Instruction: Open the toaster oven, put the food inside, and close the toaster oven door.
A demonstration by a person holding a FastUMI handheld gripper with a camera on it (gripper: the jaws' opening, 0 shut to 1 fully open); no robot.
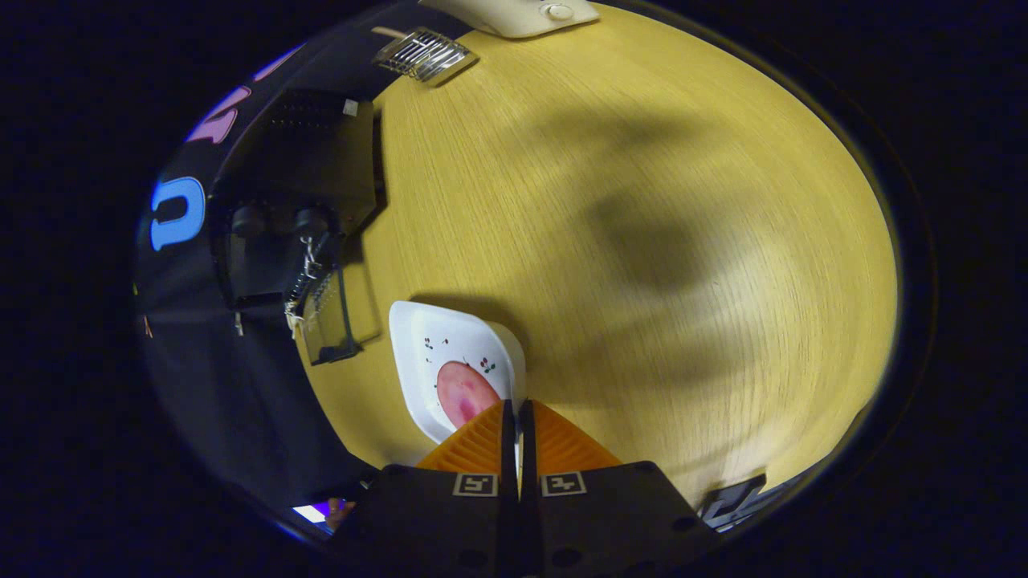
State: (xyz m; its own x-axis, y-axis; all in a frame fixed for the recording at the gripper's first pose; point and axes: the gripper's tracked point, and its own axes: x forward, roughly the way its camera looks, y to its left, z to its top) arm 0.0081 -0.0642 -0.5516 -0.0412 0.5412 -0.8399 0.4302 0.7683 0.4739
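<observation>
The claw (pixel 518 417) has its two fingers drawn nearly together, with only a thin slit between them, and that slit sits over the near rim of a white dish (pixel 450 353). The rim seems to run into the slit, so the fingers look pinched on the dish edge, though the contact itself is hidden behind the finger faces. On the dish, just ahead of the fingertips and a little to their left, lies the food (pixel 466 393), a round pink piece with a darker patch; small dark motifs dot the dish surface beyond it.

The dish rests on a pale wooden table (pixel 642 160). To the right of the fingers and far beyond them the tabletop is bare, crossed by soft shadows, with wide open room. To the left of the dish stands the black toaster oven (pixel 297 201) along the table's left edge, its glass door (pixel 333 317) folded down toward the table, close to the dish but apart from it. Beyond the oven, at the far edge, lies a metal wire rack (pixel 423 54), and near it a cream-coloured object (pixel 522 14) with a round button, only partly seen.
</observation>
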